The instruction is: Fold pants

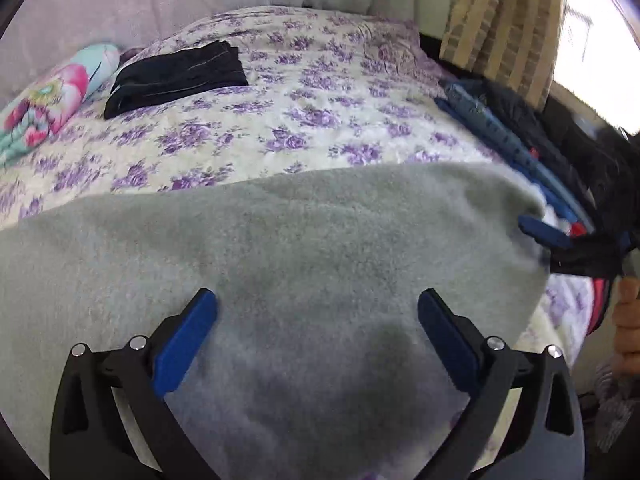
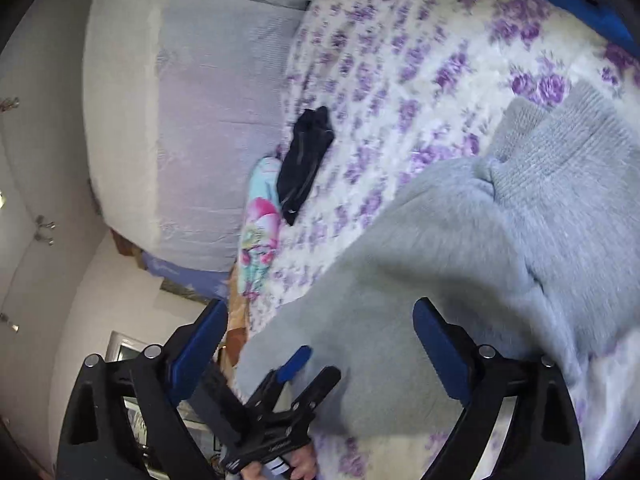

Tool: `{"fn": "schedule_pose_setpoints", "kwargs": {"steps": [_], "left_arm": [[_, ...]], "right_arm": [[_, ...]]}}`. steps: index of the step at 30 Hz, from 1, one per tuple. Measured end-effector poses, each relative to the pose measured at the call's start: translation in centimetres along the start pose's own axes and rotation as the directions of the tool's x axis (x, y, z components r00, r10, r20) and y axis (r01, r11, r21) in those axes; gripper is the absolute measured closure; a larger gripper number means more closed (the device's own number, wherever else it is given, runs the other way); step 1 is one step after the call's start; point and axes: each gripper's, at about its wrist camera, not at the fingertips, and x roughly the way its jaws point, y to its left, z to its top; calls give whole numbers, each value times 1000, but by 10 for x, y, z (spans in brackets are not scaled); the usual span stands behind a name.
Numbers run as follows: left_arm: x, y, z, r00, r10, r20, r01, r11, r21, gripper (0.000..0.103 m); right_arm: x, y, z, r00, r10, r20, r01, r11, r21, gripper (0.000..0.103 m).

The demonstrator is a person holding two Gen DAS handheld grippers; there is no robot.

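Grey fleece pants [image 1: 304, 240] lie spread across a bed with a purple-flowered cover [image 1: 320, 92]. My left gripper [image 1: 318, 316] hovers open just above the pants, its blue fingers wide apart and holding nothing. In the right wrist view the pants [image 2: 420, 260] show a ribbed knit end [image 2: 560, 148] at the right. My right gripper [image 2: 322, 332] is open over the pants' near part. The left gripper [image 2: 308, 372], held by a hand [image 2: 296, 468], shows low in that view at the pants' edge. One blue finger of the right gripper [image 1: 544, 233] reaches the pants' right edge.
A folded black garment [image 1: 176, 76] and a bright flowered cloth [image 1: 52, 96] lie at the far left of the bed. Blue and dark clothes [image 1: 500, 132] are piled along the right edge. A striped curtain [image 1: 500, 20] hangs behind. A pale padded headboard [image 2: 180, 100] borders the bed.
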Motion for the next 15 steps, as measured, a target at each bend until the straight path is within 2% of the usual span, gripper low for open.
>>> {"fn": "schedule_pose_setpoints", "kwargs": {"steps": [3, 6, 9, 12, 15], "left_arm": [[-16, 15, -9, 998, -48, 48, 51, 997, -65, 4], [-25, 28, -20, 995, -67, 75, 75, 991, -109, 4], [-27, 37, -28, 992, -91, 86, 102, 987, -126, 4], [-26, 44, -33, 990, -115, 87, 126, 982, -137, 4], [-26, 45, -34, 988, -122, 90, 133, 982, -135, 4]], "right_arm": [[-42, 8, -16, 995, -61, 75, 65, 996, -53, 8], [-74, -6, -34, 983, -130, 127, 132, 991, -11, 8], [-80, -26, -46, 979, -152, 138, 147, 988, 50, 8], [-74, -40, -42, 972, -154, 178, 137, 985, 103, 8], [-61, -51, -32, 958, -219, 186, 195, 971, 142, 8]]}}
